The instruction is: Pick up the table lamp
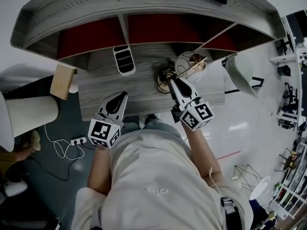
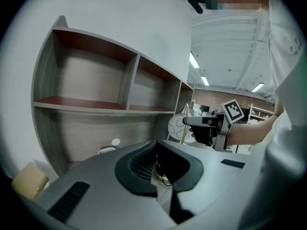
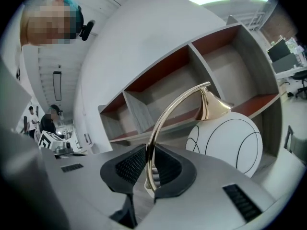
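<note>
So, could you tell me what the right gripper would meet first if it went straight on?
The table lamp's curved gold stem, which the right gripper holds between its jaws; behind that, probably the shelf unit's back panel, though depth is unclear.

I have bare desk (image 1: 96, 87) along the front edge and left half for my left gripper (image 1: 120, 97). At the back edge the shelf unit (image 1: 144, 4) overhangs, a white holder (image 1: 124, 60) stands mid-back, and the lamp (image 1: 188, 63) stands near the right back corner.

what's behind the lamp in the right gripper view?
The shelf unit stands behind the table lamp, its red-boarded compartments facing the camera. The globe shade covers part of the lower right compartment; anything there is hidden.
</note>
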